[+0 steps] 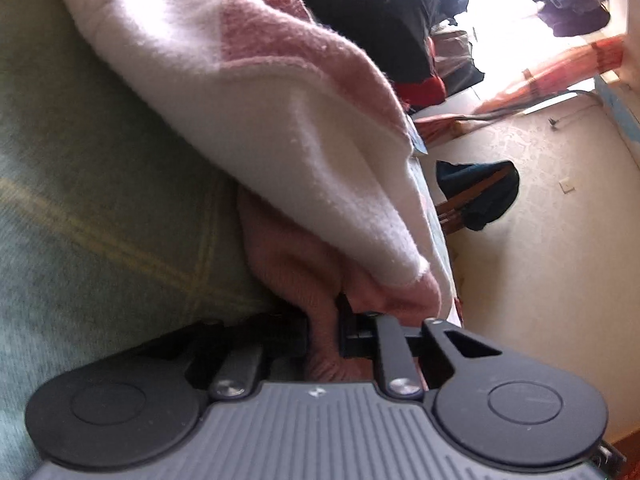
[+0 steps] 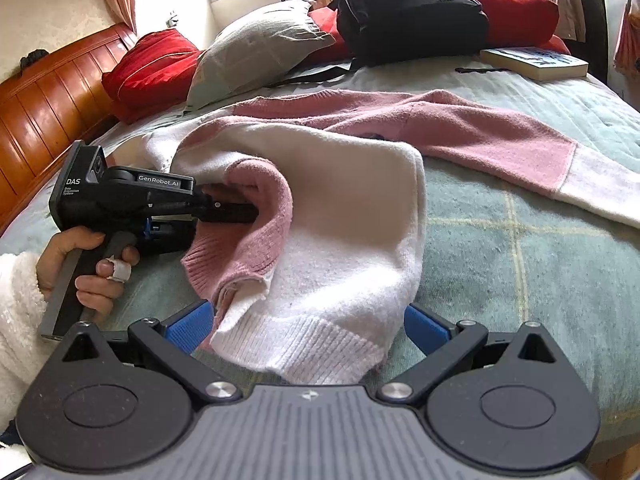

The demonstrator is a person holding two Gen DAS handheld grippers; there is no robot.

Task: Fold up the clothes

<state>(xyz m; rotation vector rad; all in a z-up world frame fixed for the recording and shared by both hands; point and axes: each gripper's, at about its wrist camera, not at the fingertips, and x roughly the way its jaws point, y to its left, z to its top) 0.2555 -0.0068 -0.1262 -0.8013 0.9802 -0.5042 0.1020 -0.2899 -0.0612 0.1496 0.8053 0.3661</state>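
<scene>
Your left hand-held gripper (image 2: 236,212) is pinching the pink ribbed cuff of the sweater (image 2: 340,208), its fingers pressed together on a bunch of knit and partly buried in the fold; in the left wrist view the same cloth (image 1: 324,320) is wedged between them. Your left hand (image 2: 86,264), one finger wrapped in white tape, holds the handle, with a fluffy white sleeve (image 2: 16,312) at the wrist.

Your right hand-held gripper (image 2: 308,332) is spread wide, its blue fingertips (image 2: 188,326) standing either side of the white ribbed hem without gripping it.

The pink and white sweater lies across the middle of the bed (image 2: 520,240), on a green checked blanket. Its near half is doubled over toward you, and one sleeve runs out to the right.

At the far side of the bed sit a grey pillow (image 2: 256,48), a red cushion (image 2: 156,64), a black backpack (image 2: 408,8) and a book (image 2: 536,62), all well apart from the sweater. The wooden headboard (image 2: 48,96) is on the left.
</scene>
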